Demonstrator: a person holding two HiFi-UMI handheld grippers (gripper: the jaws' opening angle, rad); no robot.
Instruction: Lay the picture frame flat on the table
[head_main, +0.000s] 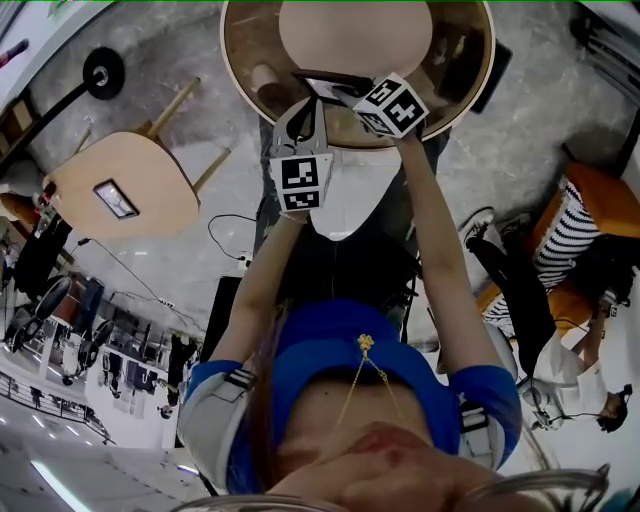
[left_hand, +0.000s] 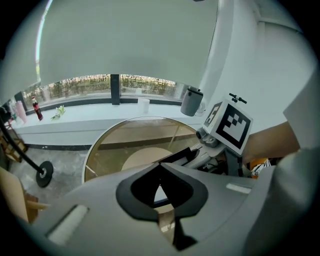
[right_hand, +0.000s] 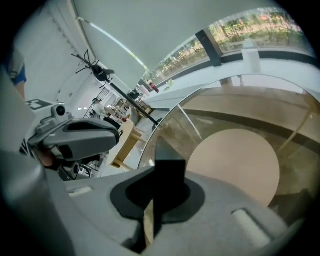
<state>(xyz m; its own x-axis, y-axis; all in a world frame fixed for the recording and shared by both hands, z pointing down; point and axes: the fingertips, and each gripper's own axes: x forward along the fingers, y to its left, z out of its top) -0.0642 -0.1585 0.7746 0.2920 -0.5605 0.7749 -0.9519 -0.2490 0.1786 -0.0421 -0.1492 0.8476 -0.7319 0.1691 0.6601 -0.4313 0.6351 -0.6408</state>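
Both grippers hold a black picture frame (head_main: 328, 84) above the near edge of a round glass table (head_main: 245, 70). My left gripper (head_main: 312, 102) is shut on the frame's left side. In the left gripper view the frame's pale face (left_hand: 159, 194) shows between the closed jaws. My right gripper (head_main: 356, 93), under its marker cube, is shut on the frame's right side. In the right gripper view the frame's dark edge (right_hand: 169, 172) stands upright out of the jaws. The frame is tilted, and much of it is hidden behind the grippers.
Under the glass sits a round wooden base (head_main: 350, 35). A wooden side table (head_main: 150, 180) with a small flat framed object (head_main: 115, 198) stands left, near a lamp base (head_main: 103, 72). A seated person in stripes (head_main: 570, 240) is at the right. The window sill carries a bin (left_hand: 191, 101).
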